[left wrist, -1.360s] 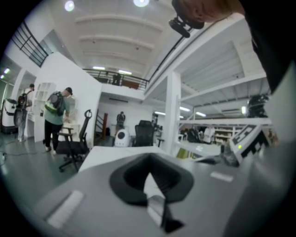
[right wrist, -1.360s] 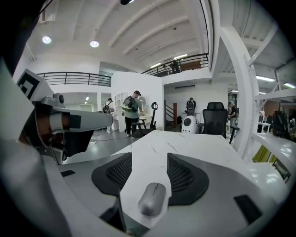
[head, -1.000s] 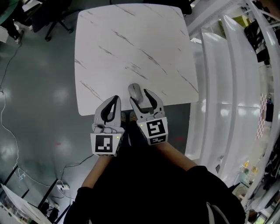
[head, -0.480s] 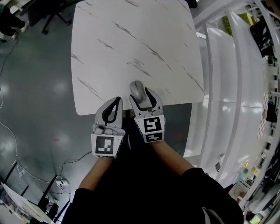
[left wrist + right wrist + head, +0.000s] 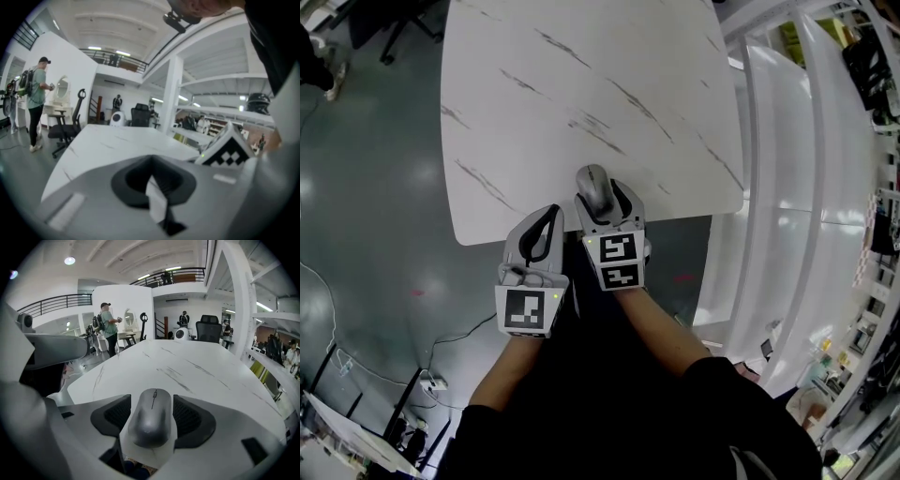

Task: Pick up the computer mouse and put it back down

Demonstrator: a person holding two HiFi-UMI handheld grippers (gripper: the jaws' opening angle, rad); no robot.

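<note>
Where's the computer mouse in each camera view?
Head view: mouse low centre, at the table's near edge, between the right gripper's opening jaws.
Left gripper view: not in it.
Right gripper view: mouse bottom centre.
Shared landmark: the white, grey-veined table.

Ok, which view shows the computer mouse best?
Right gripper view: the computer mouse sits large and centred between the right gripper's opening fingers. Head view shows it small, partly covered. Left gripper view doesn't show it.

The left gripper (image 5: pixel 549 212) and right gripper (image 5: pixel 602 193) are pale grey (black pads (image 5: pixel 191 417), black-and-white marker cubes (image 5: pixel 530 310)); the person wears black clothing (image 5: pixel 609 403).
</note>
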